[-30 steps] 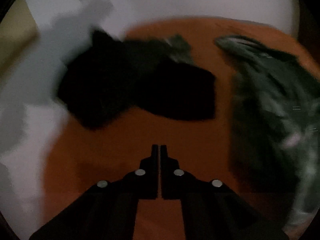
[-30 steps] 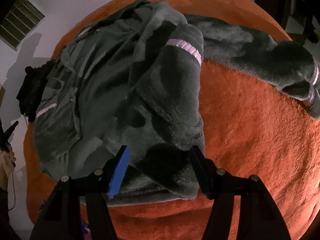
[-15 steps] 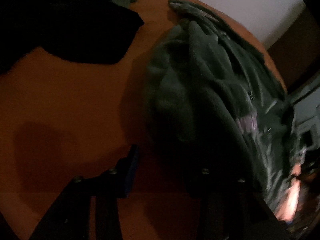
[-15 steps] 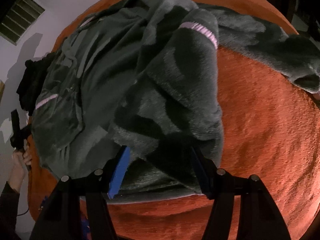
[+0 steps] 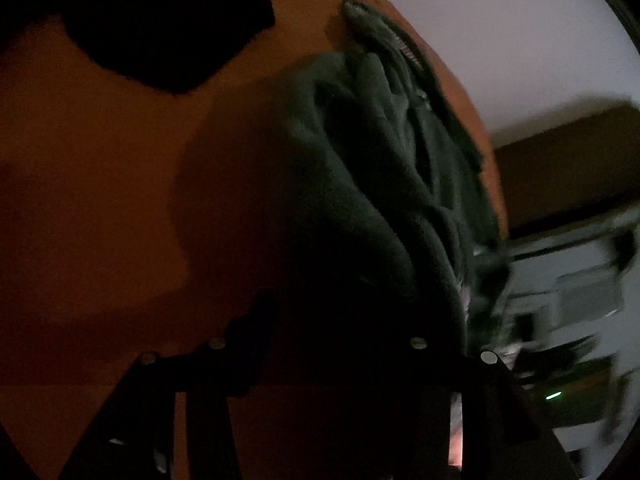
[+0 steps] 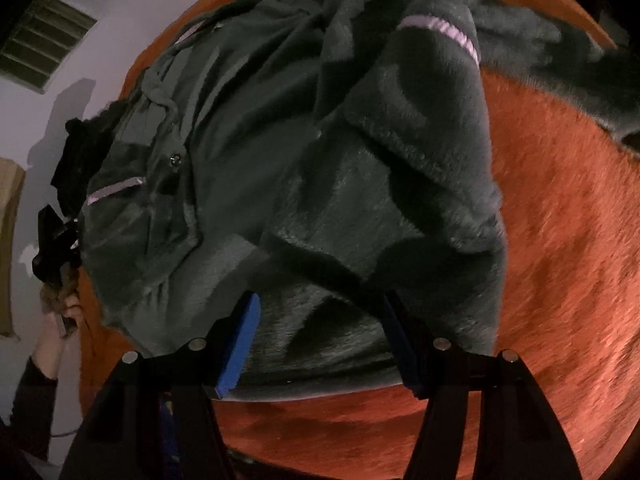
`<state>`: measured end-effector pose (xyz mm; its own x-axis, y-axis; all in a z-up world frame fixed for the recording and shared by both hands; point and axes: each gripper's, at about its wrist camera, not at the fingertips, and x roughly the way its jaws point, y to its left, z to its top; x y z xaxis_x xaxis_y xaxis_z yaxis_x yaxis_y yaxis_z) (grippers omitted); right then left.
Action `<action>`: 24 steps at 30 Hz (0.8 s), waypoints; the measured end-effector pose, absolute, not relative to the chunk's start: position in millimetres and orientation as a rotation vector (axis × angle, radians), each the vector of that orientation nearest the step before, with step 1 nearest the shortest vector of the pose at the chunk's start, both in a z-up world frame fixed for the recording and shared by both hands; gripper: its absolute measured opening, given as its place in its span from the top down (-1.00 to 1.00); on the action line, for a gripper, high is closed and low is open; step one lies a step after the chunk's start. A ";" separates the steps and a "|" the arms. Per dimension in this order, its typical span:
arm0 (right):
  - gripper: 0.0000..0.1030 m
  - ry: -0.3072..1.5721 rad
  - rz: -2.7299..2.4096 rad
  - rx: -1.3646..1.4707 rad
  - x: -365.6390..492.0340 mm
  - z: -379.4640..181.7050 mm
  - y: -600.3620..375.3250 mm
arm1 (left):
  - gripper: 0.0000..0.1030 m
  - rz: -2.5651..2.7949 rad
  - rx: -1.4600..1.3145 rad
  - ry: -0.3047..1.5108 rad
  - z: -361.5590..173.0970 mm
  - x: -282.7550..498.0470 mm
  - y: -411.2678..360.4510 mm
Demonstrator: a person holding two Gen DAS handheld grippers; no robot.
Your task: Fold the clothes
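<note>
An orange plush cover point(image 6: 560, 240) below a white wall point(image 5: 500, 40) with a vent point(image 6: 44, 52).

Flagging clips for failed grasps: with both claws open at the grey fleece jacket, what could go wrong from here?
1. The right claw spans a thick bunched fold of the fleece jacket; closing could catch several layers, so the fold may lift unevenly.
2. The left claw works in deep shadow at the jacket's edge, so its bite may miss.
3. One sleeve trails across the orange blanket and might drag.
</note>
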<state>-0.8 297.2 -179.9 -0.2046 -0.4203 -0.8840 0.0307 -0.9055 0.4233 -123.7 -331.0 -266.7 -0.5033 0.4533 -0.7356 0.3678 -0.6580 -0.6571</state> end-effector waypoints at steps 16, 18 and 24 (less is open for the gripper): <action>-0.19 -0.291 -2.122 1.790 3.5 -191.1 260.0 | 0.88 3.091 -1.342 0.045 -175.6 -129.3 -251.9; -0.19 -0.290 -2.131 1.782 3.5 -188.2 261.3 | 0.88 3.148 -1.345 0.203 -165.2 -124.5 -258.4; -0.19 -0.269 -2.156 1.763 5.8 -184.2 265.3 | 0.88 3.215 -1.311 0.824 -122.1 -112.2 -286.9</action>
